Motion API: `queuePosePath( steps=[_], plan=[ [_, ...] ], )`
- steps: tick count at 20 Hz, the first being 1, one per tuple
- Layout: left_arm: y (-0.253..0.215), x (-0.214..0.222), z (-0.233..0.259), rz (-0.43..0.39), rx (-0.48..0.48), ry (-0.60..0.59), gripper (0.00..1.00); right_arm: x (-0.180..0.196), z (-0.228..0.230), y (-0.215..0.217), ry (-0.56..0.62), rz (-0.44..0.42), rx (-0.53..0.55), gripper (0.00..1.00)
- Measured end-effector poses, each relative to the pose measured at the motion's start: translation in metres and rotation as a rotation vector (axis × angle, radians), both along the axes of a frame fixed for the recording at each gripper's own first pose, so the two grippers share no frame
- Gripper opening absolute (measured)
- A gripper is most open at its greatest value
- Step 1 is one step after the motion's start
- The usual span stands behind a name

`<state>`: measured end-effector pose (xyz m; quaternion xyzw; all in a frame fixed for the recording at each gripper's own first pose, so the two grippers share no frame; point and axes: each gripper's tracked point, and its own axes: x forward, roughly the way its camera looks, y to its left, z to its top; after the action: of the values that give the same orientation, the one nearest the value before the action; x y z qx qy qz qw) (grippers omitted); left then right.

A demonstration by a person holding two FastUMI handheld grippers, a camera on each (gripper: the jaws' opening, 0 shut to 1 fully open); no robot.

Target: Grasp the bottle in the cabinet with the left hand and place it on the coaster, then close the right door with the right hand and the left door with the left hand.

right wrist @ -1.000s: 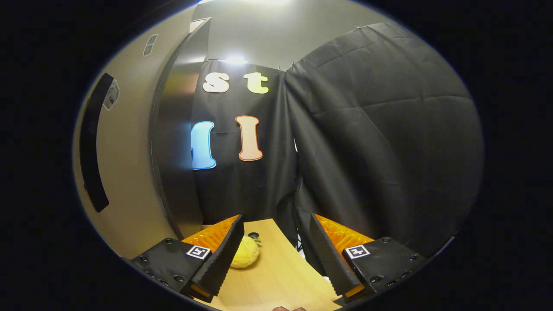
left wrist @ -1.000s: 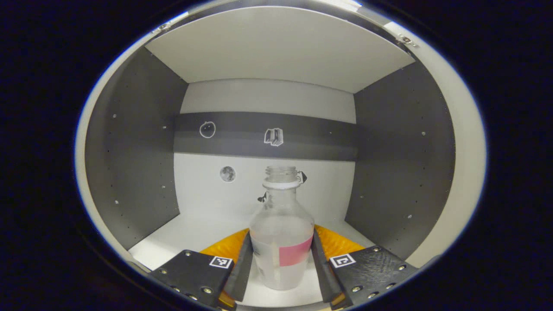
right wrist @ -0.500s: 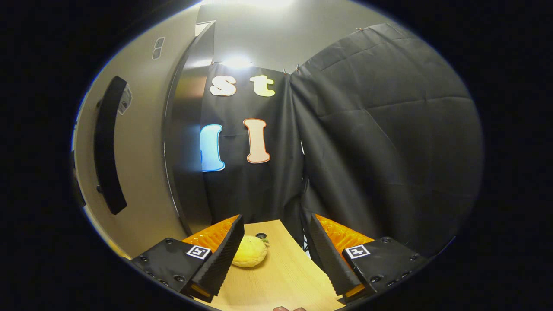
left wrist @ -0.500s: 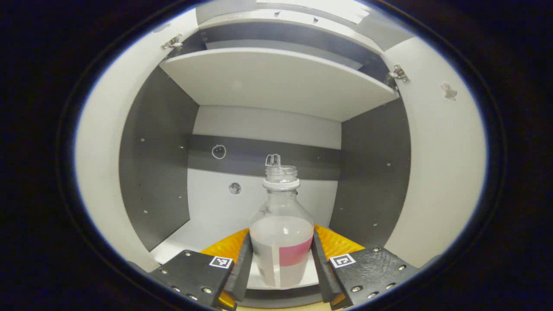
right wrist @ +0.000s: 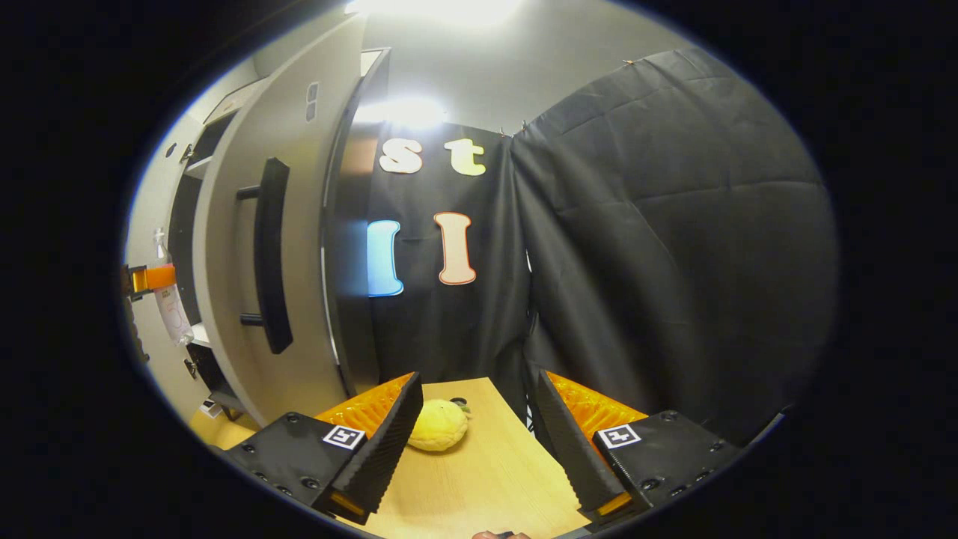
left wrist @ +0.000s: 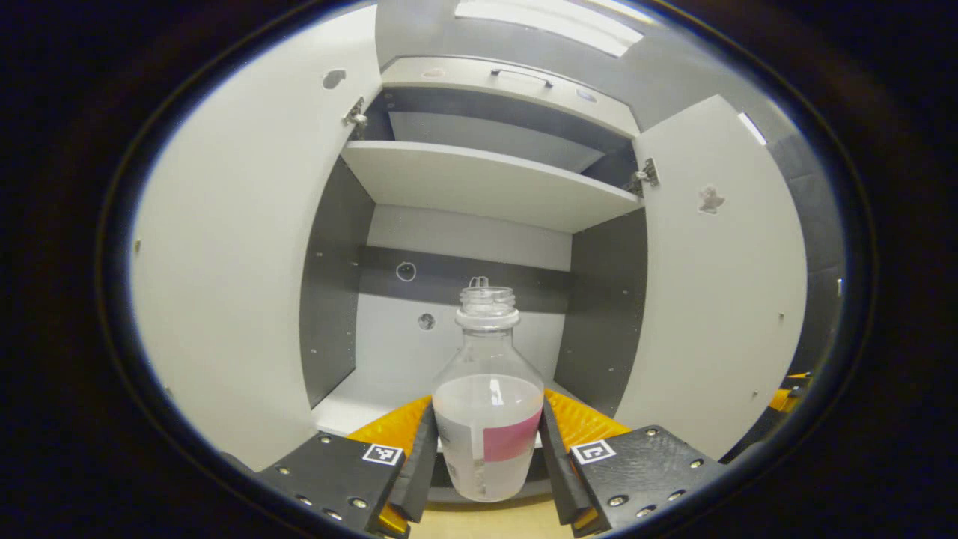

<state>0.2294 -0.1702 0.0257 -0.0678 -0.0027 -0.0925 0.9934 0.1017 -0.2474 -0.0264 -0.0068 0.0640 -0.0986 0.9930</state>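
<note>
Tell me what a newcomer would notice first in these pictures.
A clear bottle with a pink label, clamped upright between the left gripper fingers before the open cabinet. On the right, the open right gripper hovers over a wooden table with a yellow fruit, beside the open door.

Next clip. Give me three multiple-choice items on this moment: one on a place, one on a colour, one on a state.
1. Where is the bottle?
A. between the left tongs' fingers
B. lying on the upper shelf
C. on the wooden table

2. What colour is the patch on the bottle's label?
A. green
B. pink
C. blue

3. How do the right tongs stand?
A. shut on the door handle
B. shut on the yellow thing
C. open, holding nothing

Key: 1 A, both fingers press its sides in the left gripper view; 2 B, a pink patch shows on the label; 3 C, the fingers stand wide apart over the table.
</note>
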Motion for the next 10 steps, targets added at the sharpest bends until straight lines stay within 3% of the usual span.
queuePosePath(
  steps=[3,4,5,6,7,8,9,10],
  plan=[
    [0.006,-0.033,-0.018,-0.015,0.025,-0.019,0.66,-0.013,0.013,0.005,-0.031,0.0,0.029,0.95],
    [0.006,-0.044,-0.03,-0.017,0.037,-0.018,0.58,-0.017,0.018,0.005,-0.041,-0.005,0.029,0.94],
    [0.007,-0.055,-0.041,-0.022,0.04,-0.016,0.74,-0.021,0.021,0.005,-0.048,-0.011,0.025,0.94],
    [0.007,-0.065,-0.055,-0.027,0.042,-0.01,0.58,-0.024,0.025,0.006,-0.054,-0.014,0.021,0.94],
    [0.012,-0.072,-0.065,-0.032,0.047,-0.006,0.58,-0.028,0.027,0.007,-0.058,-0.014,0.016,0.94],
    [0.012,-0.079,-0.078,-0.039,0.057,-0.001,0.66,-0.031,0.031,0.008,-0.062,-0.016,0.008,0.94],
    [0.013,-0.086,-0.093,-0.045,0.07,0.008,0.58,-0.035,0.031,0.007,-0.067,-0.015,0.001,0.94],
    [0.014,-0.094,-0.109,-0.048,0.081,0.019,0.74,-0.038,0.033,0.008,-0.067,-0.017,-0.001,0.97]
  ],
)
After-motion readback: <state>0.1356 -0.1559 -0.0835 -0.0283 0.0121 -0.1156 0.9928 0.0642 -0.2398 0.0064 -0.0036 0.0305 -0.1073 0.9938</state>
